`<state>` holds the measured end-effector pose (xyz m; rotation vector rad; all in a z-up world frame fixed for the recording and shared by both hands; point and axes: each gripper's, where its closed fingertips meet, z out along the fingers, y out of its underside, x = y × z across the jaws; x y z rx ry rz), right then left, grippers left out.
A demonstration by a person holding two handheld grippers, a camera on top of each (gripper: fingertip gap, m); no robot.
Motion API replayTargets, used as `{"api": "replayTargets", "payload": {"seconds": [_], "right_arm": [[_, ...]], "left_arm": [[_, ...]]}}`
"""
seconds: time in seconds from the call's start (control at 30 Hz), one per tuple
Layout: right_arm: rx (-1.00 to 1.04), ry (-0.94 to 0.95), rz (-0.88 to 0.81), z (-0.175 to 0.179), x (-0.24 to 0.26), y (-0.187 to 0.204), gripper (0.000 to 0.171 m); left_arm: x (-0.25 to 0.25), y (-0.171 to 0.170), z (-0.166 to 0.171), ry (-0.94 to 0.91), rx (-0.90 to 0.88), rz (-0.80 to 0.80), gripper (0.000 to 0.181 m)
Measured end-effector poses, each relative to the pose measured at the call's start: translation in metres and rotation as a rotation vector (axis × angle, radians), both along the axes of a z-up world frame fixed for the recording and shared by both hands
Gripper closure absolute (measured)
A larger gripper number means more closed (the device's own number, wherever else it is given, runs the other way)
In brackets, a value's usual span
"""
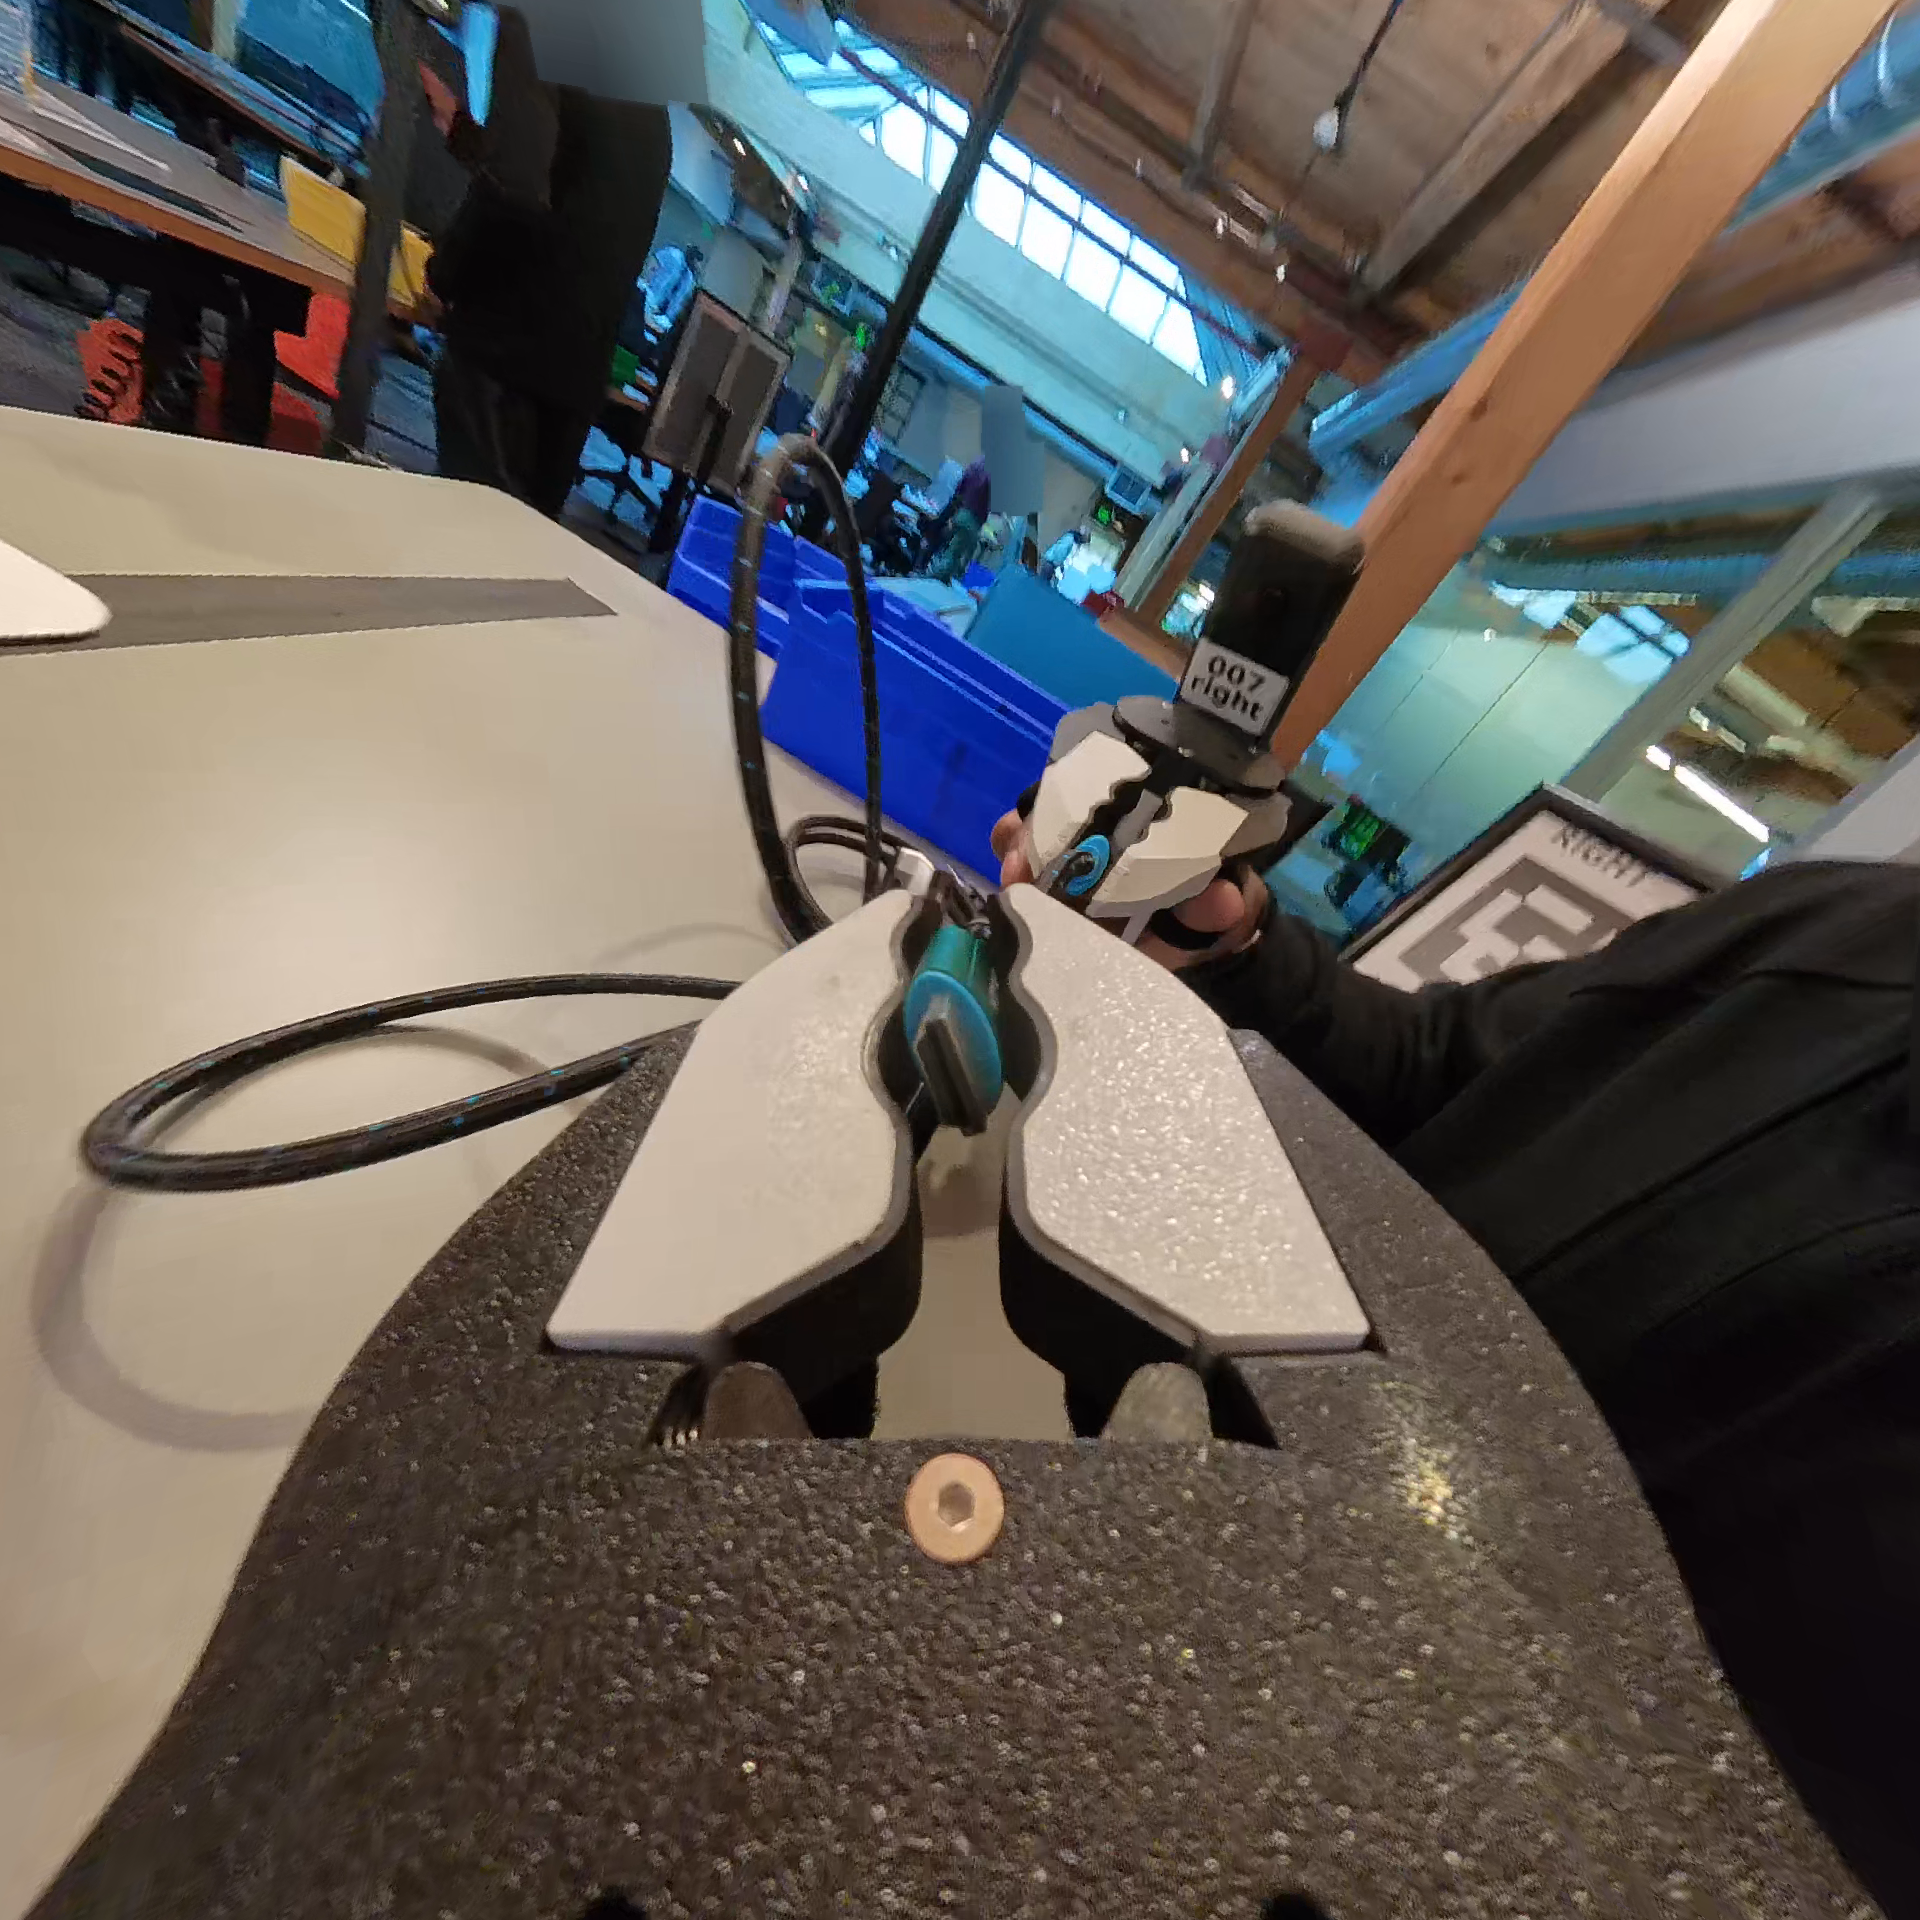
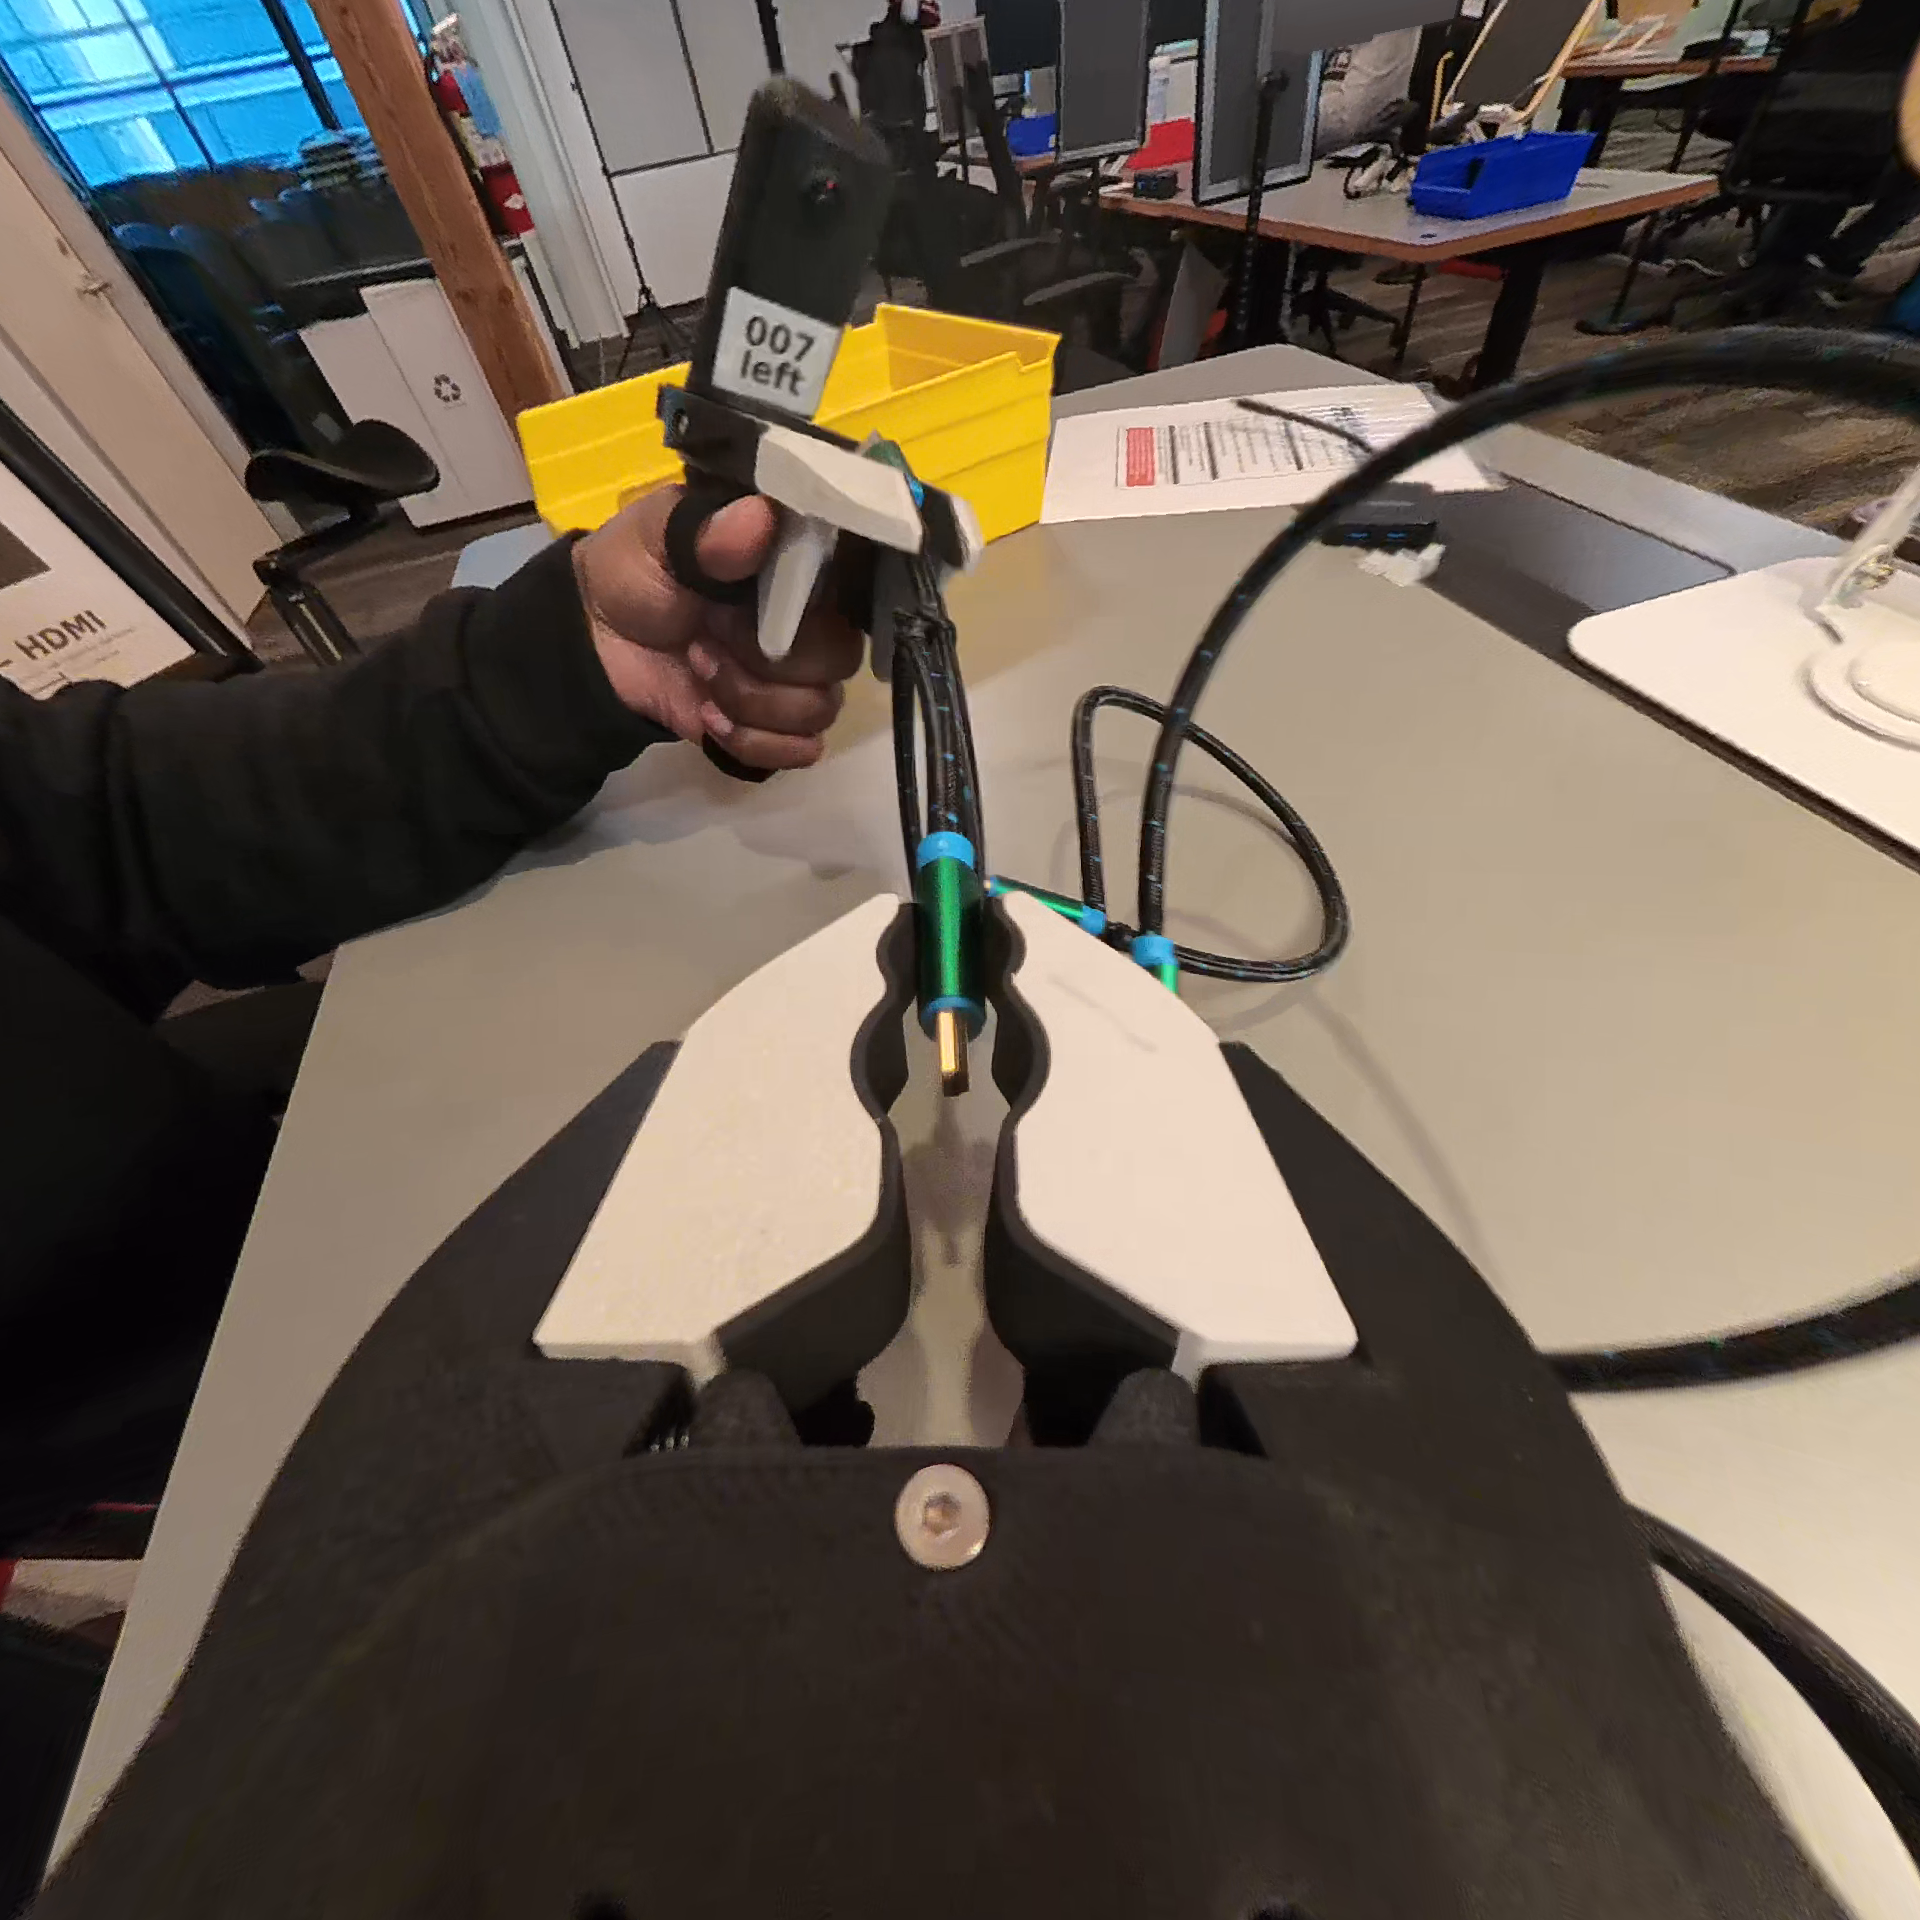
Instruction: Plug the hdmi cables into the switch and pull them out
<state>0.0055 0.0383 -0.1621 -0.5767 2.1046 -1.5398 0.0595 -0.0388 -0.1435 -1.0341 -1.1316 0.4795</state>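
Holding a plug in each set of tongs, you have both raised above the grey table (image 2: 1455,935). Your left tongs (image 1: 956,935) pinch a teal HDMI plug (image 1: 951,1023), its metal tip pointing back toward the camera; its braided black cable (image 1: 312,1091) loops over the table toward 9 o'clock. Your right tongs (image 2: 951,925) pinch a green HDMI plug (image 2: 951,951), gold tip toward the camera, cable rising at 12 o'clock toward your other hand (image 2: 717,644). More green connectors (image 2: 1132,940) lie on the table just at 2 o'clock of the right tongs. A small dark box with blue ports (image 2: 1382,525), possibly the switch, sits on the table at 1 o'clock, well apart, near a yellow bin (image 2: 935,416).
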Motion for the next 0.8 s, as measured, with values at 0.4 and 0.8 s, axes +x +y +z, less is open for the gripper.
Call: {"api": "replayTargets", "payload": {"seconds": [0.4, 0.8], "right_arm": [[0.035, -0.056, 0.04, 0.0, -0.003, 0.005, 0.16], [0.021, -0.085, 0.092, 0.001, 0.009, 0.005, 0.16]], "left_arm": [[0.018, -0.034, 0.009, -0.017, -0.237, 0.182, 0.124], [-0.019, 0.064, -0.007, -0.125, -0.8, -0.306, 0.133]]}}
